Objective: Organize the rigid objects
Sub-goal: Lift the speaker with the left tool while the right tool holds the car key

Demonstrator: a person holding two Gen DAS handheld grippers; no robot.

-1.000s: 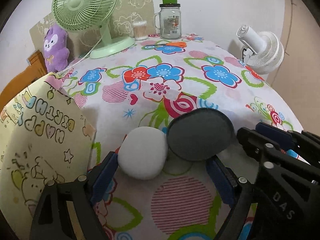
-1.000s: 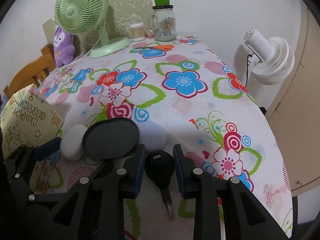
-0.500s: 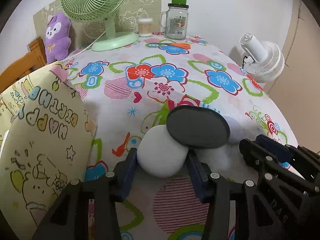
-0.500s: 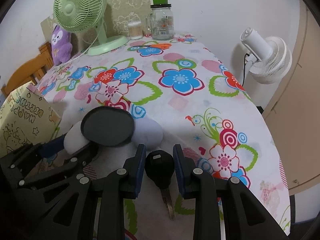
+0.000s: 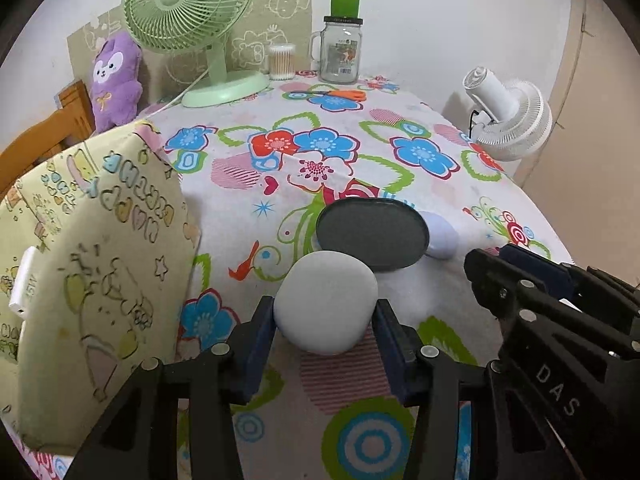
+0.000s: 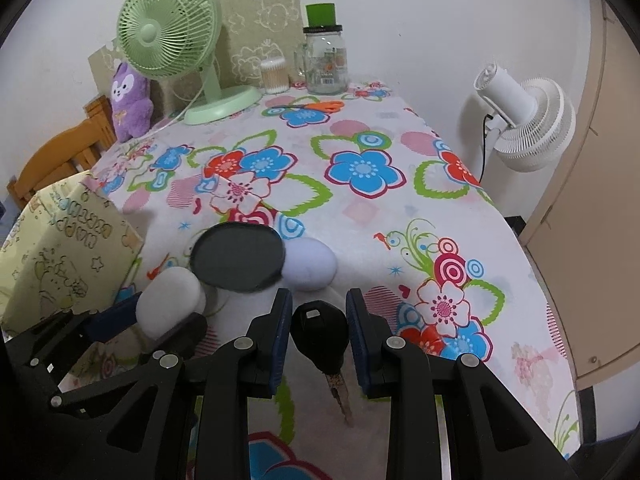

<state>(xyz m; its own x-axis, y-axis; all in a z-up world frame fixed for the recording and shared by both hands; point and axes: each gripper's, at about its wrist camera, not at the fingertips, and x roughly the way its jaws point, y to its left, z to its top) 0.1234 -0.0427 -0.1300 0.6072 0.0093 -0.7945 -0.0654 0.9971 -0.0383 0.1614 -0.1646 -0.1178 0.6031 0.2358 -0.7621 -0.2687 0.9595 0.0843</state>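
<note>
left tool (image 5: 326,322) clamped on white pebble-shaped case (image 5: 326,302), raised off desk (image 5: 360,128) | right tool (image 6: 319,320) clamped on black key (image 6: 320,330) | gift bag (image 5: 80,264) left, contents hidden | jar (image 5: 340,54) at desk's far end

The desk cloth (image 5: 400,128) is white with big blue, red and green flowers. The fan (image 5: 192,12) at the back is light green, and the soft toy (image 5: 116,80) beside it is purple. The round stone (image 5: 326,300) is white. The flat disc (image 5: 372,236) behind it is dark grey. The key (image 6: 319,330) is black.
</note>
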